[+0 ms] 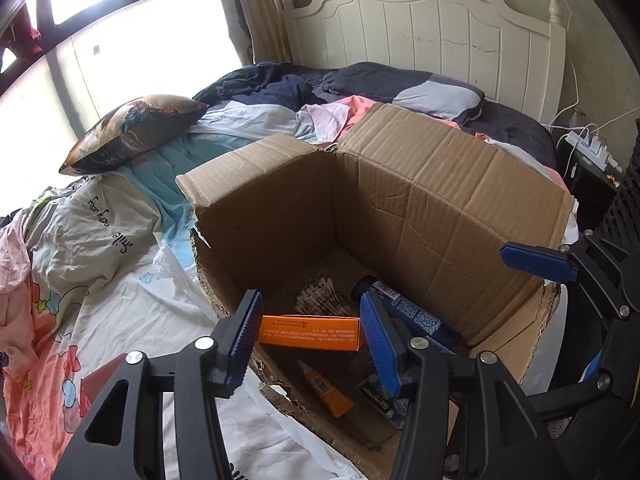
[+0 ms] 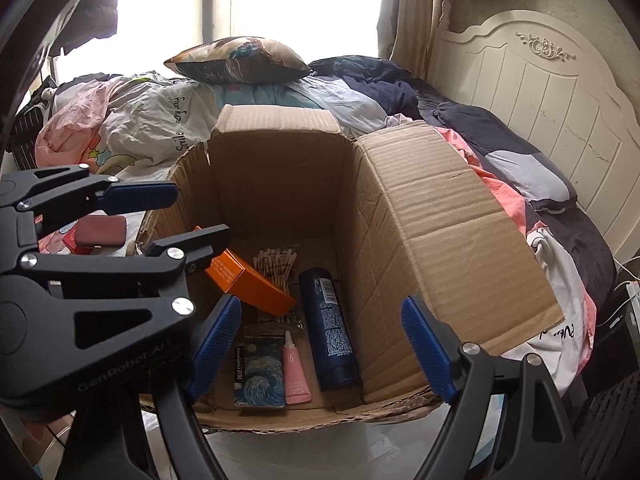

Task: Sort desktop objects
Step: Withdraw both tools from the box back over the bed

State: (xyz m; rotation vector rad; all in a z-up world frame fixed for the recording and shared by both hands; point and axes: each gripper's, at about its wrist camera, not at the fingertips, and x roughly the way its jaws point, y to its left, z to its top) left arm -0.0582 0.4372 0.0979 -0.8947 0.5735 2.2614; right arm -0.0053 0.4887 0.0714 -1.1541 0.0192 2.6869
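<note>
An open cardboard carton (image 1: 440,200) (image 2: 440,220) stands on the bed. Inside lie a pack of cotton swabs (image 2: 276,264), a dark blue can (image 2: 328,328), a pink tube (image 2: 294,368), a starry-print box (image 2: 258,372) and an orange tube (image 1: 324,388). An orange box (image 1: 310,332) (image 2: 248,284) leans tilted over the swabs. My left gripper (image 1: 310,304) (image 2: 202,214) hangs open over the carton's left side, just above the orange box, its pads not pressing on it. My right gripper (image 2: 320,304) is open above the can, with nothing held; one of its fingers (image 1: 536,260) shows at the right in the left wrist view.
A dark red case (image 2: 100,230) lies on the bedding left of the carton. Rumpled sheets, a printed pillow (image 1: 132,132) and a white headboard (image 1: 420,32) surround it. A power strip (image 1: 592,148) and a black lattice basket (image 1: 624,200) sit at the right.
</note>
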